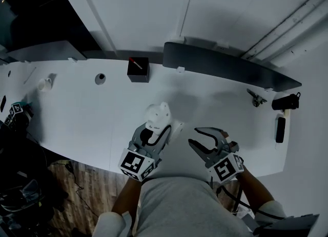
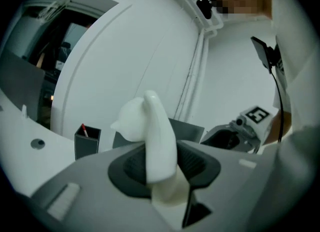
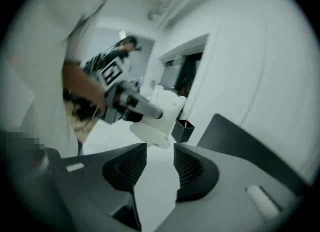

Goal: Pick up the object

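The pick-up looks done: the left gripper (image 1: 154,131) is clamped on the white object (image 1: 159,114), apparently clear of the table (image 1: 77,113) near its six o'clock edge, and the right gripper (image 1: 197,136), at the object's four o'clock, has its jaws apart and empty.

Your object (image 1: 158,114) is a smooth, all-white moulded piece with a rounded body, a small pointed nub on one side and a flat, disc-like base. You have it pinched between the jaws of your left gripper (image 1: 160,128). Its upper part juts out beyond them, tilted, over the near part of the white table (image 1: 92,113).
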`<action>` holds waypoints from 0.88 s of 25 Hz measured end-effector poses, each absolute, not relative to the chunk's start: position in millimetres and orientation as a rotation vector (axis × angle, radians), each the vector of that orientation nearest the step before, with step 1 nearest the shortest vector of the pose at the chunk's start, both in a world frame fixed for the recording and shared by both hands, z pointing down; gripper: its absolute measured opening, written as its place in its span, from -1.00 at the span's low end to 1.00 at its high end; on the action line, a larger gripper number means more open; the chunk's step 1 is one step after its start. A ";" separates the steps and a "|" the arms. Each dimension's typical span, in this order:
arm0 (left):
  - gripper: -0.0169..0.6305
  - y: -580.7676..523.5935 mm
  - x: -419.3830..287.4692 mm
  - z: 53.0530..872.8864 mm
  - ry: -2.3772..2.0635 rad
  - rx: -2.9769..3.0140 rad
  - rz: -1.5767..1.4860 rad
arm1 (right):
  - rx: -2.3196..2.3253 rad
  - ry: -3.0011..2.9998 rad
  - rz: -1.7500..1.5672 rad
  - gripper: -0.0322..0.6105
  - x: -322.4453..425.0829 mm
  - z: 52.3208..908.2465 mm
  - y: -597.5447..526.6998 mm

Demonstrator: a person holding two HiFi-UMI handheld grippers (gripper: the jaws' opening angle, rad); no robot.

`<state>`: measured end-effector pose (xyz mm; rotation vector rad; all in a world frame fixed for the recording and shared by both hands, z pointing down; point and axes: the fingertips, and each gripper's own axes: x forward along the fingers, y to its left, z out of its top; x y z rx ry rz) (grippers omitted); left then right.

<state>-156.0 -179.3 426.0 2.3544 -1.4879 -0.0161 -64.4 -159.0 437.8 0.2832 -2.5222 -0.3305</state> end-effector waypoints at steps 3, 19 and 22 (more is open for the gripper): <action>-0.49 -175.9 -147.9 416.1 -1.550 2.428 0.045 | 0.501 -2.645 0.171 -0.72 -60.7 421.0 -184.7; -0.50 -162.0 -107.0 399.5 -1.639 2.493 0.115 | 0.735 -2.705 0.069 -0.90 -68.2 403.3 -177.8; -0.50 -159.4 -99.6 398.0 -1.644 2.487 0.134 | 0.730 -2.717 0.074 -0.90 -64.5 402.5 -173.5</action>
